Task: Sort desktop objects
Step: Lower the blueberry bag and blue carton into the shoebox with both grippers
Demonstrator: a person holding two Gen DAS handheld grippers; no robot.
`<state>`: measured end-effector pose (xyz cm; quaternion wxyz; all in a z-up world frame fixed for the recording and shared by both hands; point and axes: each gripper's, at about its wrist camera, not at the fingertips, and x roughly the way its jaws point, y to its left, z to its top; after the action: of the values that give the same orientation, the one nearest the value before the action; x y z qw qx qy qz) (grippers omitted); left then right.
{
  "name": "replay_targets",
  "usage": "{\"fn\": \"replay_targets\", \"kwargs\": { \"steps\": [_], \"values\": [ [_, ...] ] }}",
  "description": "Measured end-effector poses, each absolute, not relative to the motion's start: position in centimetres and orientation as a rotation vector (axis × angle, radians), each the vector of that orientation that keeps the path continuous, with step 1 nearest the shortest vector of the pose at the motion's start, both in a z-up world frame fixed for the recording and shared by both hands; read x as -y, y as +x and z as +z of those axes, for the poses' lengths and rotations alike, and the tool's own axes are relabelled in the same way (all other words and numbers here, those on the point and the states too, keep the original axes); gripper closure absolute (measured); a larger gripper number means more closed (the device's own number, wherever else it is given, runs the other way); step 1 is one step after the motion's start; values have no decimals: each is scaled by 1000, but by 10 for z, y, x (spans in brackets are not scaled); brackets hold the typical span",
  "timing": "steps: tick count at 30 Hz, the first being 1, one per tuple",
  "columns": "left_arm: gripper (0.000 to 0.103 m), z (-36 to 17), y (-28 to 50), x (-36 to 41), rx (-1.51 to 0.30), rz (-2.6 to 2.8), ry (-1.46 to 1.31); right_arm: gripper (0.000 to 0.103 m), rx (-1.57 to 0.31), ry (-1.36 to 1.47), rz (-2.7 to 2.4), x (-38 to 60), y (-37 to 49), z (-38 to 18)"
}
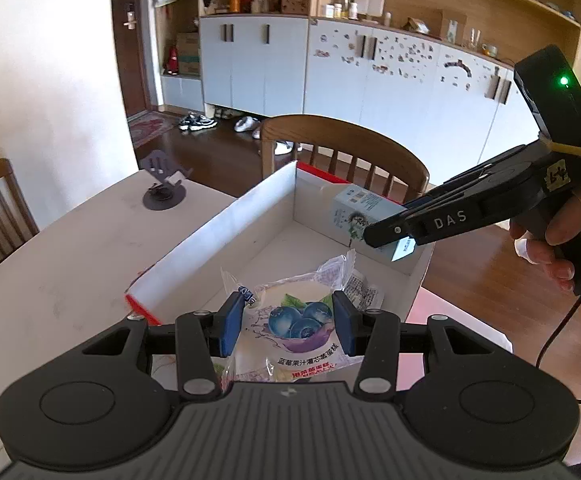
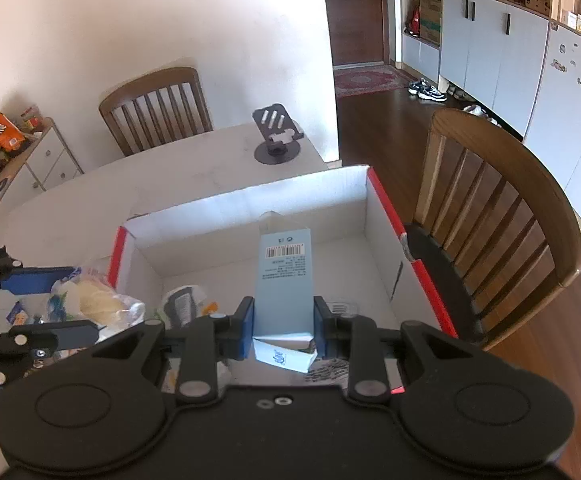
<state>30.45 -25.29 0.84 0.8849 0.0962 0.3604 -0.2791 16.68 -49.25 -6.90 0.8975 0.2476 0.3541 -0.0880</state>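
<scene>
Left gripper (image 1: 288, 330), black with blue pads, pinching a clear plastic packet of blueberry-print cake (image 1: 290, 320), held above the near end of the open white cardboard box with red outer edges (image 1: 218, 232). Right gripper (image 2: 283, 328), same build, clamped on the end of a tall pale blue carton with a barcode (image 2: 284, 276), also over the box interior. Inside the box already: a few small packets (image 2: 184, 306), partly hidden. On the pale tabletop (image 1: 50, 280) beyond, a dark metal phone stand (image 1: 165, 186), well apart from the work.

Likely trouble from here:
- Slippery wrapper sliding out of the pads early, landing on the table edge rather than inside.
- Carton gripped only at one end, prone to swinging or tipping against the box wall on release.
- Both grippers near each other over one box, risking a knock.
- Landing carton crushing soft packets below.
</scene>
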Motion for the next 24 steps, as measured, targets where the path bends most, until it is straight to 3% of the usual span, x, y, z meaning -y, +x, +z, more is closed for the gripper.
{"fn": "replay_targets", "kwargs": {
  "steps": [24],
  "values": [
    [58,-32,370,307,-792,-704,312,76,-853,514,-224,526,224,-115]
  ]
}}
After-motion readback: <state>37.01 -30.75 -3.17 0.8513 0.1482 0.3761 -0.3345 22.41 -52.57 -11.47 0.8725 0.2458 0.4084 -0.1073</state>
